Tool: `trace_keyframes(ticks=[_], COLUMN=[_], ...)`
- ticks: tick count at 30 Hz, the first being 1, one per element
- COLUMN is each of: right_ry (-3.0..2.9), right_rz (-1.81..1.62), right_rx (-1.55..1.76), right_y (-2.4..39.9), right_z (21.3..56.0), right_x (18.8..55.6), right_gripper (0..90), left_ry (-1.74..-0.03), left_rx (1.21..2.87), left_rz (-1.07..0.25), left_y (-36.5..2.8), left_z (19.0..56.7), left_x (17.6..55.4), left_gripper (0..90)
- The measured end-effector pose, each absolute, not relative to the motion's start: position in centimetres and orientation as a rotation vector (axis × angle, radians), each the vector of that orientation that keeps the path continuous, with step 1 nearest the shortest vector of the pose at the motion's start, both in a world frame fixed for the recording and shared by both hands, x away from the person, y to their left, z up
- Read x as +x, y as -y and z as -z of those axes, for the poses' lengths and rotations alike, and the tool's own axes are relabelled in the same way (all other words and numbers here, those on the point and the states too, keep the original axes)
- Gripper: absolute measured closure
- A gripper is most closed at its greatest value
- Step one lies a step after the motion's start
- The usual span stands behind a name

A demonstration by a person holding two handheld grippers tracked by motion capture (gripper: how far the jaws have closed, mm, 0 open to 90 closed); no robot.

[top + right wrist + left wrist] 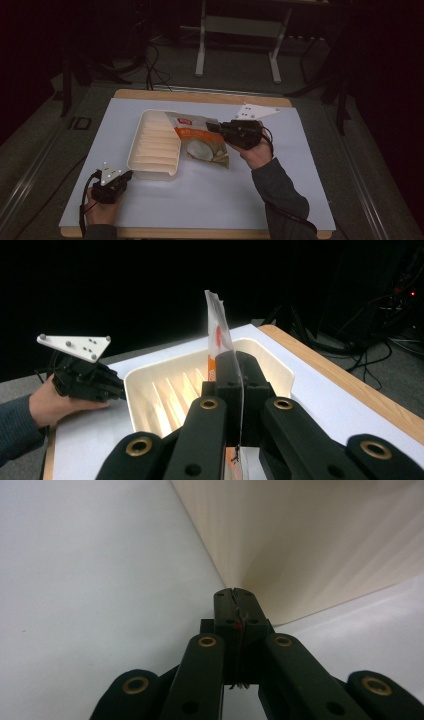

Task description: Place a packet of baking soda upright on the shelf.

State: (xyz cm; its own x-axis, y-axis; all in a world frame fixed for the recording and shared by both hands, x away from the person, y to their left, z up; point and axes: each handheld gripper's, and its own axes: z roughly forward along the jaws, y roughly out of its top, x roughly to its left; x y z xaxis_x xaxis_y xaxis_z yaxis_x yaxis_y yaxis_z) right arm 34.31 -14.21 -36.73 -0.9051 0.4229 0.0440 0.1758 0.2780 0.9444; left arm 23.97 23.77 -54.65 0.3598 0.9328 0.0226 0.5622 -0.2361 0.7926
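Observation:
A cream ridged tray lies on the left half of the white table top. An orange and white snack bag leans from the tray's right rim out onto the table. My right gripper is shut on the bag's upper right edge. In the right gripper view the bag stands edge-on between the jaws of that gripper, above the tray. My left gripper is at the tray's near left corner. In the left gripper view that gripper has its jaws shut on the tray's corner rim.
The white table top has a wooden edge at the back and right. Behind the table a metal stand and cables sit on the dark floor. The person's left hand holds the other gripper.

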Motion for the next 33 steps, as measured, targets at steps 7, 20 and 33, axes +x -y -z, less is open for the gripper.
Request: trace_keyframes(ticks=[7, 20, 33], right_ry=[-2.338, -2.360, -2.387], right_rz=[-1.701, -1.729, -1.763], right_rx=[0.524, 0.467, 0.445], right_y=[13.6, 11.5, 8.7], right_z=[36.5, 36.3, 36.8], right_x=[34.2, 34.0, 34.4], right_gripper=[90.0, 90.0, 90.0], left_ry=[-1.287, -1.318, -1.307], left_rx=[1.925, 1.919, 1.918], left_rz=[-0.673, -0.683, -0.681], left_y=[-23.6, -23.9, -23.8], left_z=[54.6, 54.6, 54.6], left_x=[24.0, 24.0, 23.9], left_gripper=[89.5, 89.4, 89.4])
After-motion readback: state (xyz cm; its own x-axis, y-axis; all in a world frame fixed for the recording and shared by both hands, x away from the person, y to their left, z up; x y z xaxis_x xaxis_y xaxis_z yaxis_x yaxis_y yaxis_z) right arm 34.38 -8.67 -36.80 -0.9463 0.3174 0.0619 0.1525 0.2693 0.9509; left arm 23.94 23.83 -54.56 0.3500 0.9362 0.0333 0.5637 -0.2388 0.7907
